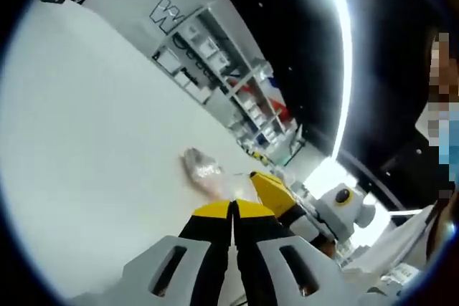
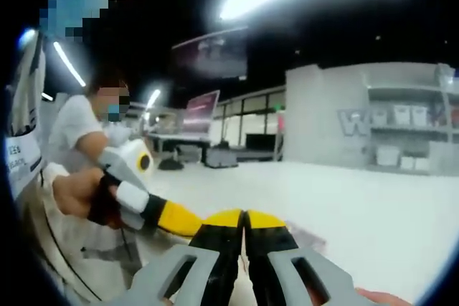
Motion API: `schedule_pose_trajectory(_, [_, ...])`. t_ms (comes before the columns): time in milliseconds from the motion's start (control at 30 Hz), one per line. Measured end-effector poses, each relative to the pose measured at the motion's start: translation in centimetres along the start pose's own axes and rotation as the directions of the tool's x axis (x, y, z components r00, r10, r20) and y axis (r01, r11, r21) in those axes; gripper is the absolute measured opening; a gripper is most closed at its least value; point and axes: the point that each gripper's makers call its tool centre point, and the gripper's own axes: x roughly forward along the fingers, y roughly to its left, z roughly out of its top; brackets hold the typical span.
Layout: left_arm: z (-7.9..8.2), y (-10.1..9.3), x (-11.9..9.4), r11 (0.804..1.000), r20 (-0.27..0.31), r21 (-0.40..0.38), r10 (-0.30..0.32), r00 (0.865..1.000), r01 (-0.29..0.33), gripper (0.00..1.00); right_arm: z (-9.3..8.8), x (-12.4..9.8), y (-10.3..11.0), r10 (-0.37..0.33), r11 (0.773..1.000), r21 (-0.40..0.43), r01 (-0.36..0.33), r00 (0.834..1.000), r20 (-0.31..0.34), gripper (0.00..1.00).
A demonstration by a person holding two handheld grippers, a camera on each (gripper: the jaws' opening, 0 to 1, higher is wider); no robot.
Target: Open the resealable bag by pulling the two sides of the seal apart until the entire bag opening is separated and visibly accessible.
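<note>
Left gripper view, nearest: left gripper (image 1: 232, 209) rises from the bottom edge, its grey slotted jaws with black and yellow tips pressed together; a thin clear edge seems to run from the tips, so it looks clenched on the bag's seal, though the film is hard to see.
Right gripper view, nearest: right gripper (image 2: 244, 218) has the same grey, black and yellow build, jaws clamped together with no gap; whether film lies between them cannot be told.
Meeting point: the right gripper's yellow tip comes in from the right in the left gripper view and sits just beside the left tips; in the right gripper view the left one enters from the left, tips touching or nearly so.
Hand pose: a hand (image 2: 77, 193) in a black strap wraps the left gripper's grey handle, arm reaching in from the left.
Resealable bag (image 1: 203, 170): crinkled, glossy, transparent plastic with a pinkish tint, just beyond the tips, over the middle of the white table (image 1: 86, 148).
Table: smooth, matte, white.
Far: grey shelving (image 1: 215, 59) with white boxes along the table's far edge.
</note>
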Motion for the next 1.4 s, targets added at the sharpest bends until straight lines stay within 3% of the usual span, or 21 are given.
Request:
schedule_pose_trajectory(133, [0.0, 0.0, 0.0, 1.000, -0.001, 0.007, 0.002, 1.000, -0.002, 0.00, 0.3, -0.2, -0.2, -0.011, 1.000, 0.008, 0.011, 1.000, 0.013, 0.00])
schedule_pose_trajectory(200, [0.1, -0.2, 0.0, 1.000, -0.002, -0.007, -0.011, 1.000, 0.011, 0.00, 0.0, -0.2, 0.5, 0.025, 0.998, 0.064, -0.024, 1.000, -0.013, 0.00])
schedule_pose_trajectory(267, [1.4, -0.8, -0.1, 0.998, 0.070, -0.056, -0.032, 0.997, 0.036, 0.01, 0.1, -0.1, 0.8, 0.037, 0.997, 0.065, -0.037, 0.999, -0.004, 0.00])
schedule_pose_trajectory(300, [1.5, -1.2, -0.2, 0.997, 0.069, -0.060, -0.050, 0.996, 0.054, 0.04, 0.1, 0.0, 1.1, 0.041, 0.997, 0.063, -0.041, 0.999, -0.003, 0.00])
schedule_pose_trajectory(367, [1.7, -1.1, -0.1, 0.997, 0.064, -0.070, -0.035, 0.997, 0.039, 0.27, 0.0, 0.1, 1.4, 0.047, 0.998, 0.051, -0.047, 0.999, -0.002, 0.00])
schedule_pose_trajectory(400, [1.8, -0.7, -0.1, 0.998, 0.072, -0.061, -0.007, 0.997, 0.012, 0.31, 0.0, 0.1, 1.5, 0.050, 0.997, 0.055, -0.050, 0.999, 0.000, 0.00])
schedule_pose_trajectory(500, [1.5, -0.1, -0.3, 0.998, 0.054, -0.055, 0.005, 0.999, -0.002, 0.21, 0.1, 0.0, 1.6, 0.056, 0.996, 0.074, -0.056, 0.998, 0.007, 0.00])
schedule_pose_trajectory(667, [2.0, -0.1, -0.1, 0.997, 0.080, -0.080, 0.006, 0.997, 0.001, 0.20, 0.3, 0.1, 2.0, 0.066, 0.994, 0.081, -0.067, 0.998, 0.017, 0.00])
schedule_pose_trajectory(767, [1.8, 0.0, 0.0, 0.997, 0.066, -0.072, 0.004, 0.998, 0.001, 0.15, 0.4, 0.0, 1.9, 0.070, 0.993, 0.098, -0.071, 0.997, 0.022, 0.00])
schedule_pose_trajectory(867, [0.9, 0.1, 0.1, 0.999, 0.029, -0.048, 0.003, 1.000, -0.001, 0.01, 0.4, 0.0, 1.7, 0.065, 0.992, 0.104, -0.067, 0.998, 0.023, 0.00])
schedule_pose_trajectory(1133, [0.1, 0.0, 0.2, 1.000, -0.006, -0.016, -0.002, 1.000, 0.002, 0.00, 0.1, -0.1, -0.1, 0.009, 0.998, 0.065, -0.010, 1.000, 0.007, 0.00])
schedule_pose_trajectory(1233, [0.1, 0.0, 0.1, 1.000, -0.008, -0.008, 0.002, 1.000, -0.002, 0.00, 0.3, -0.1, 0.5, 0.048, 0.996, 0.077, -0.049, 0.999, 0.020, 0.00])
schedule_pose_trajectory(1267, [0.1, 0.1, 0.1, 1.000, -0.006, -0.009, 0.003, 1.000, -0.003, 0.00, 0.5, -0.1, 0.7, 0.057, 0.995, 0.076, -0.058, 0.998, 0.026, 0.04])
schedule_pose_trajectory(1333, [0.1, 0.1, 0.1, 1.000, -0.004, -0.008, 0.005, 1.000, -0.005, 0.00, 1.0, 0.0, 1.2, 0.064, 0.998, 0.009, -0.065, 0.997, 0.036, 0.16])
schedule_pose_trajectory(1400, [0.0, 0.1, 0.1, 1.000, -0.007, -0.001, 0.009, 1.000, -0.009, 0.00, 0.9, 0.0, 1.9, 0.077, 0.995, -0.072, -0.076, 0.997, 0.020, 0.18])
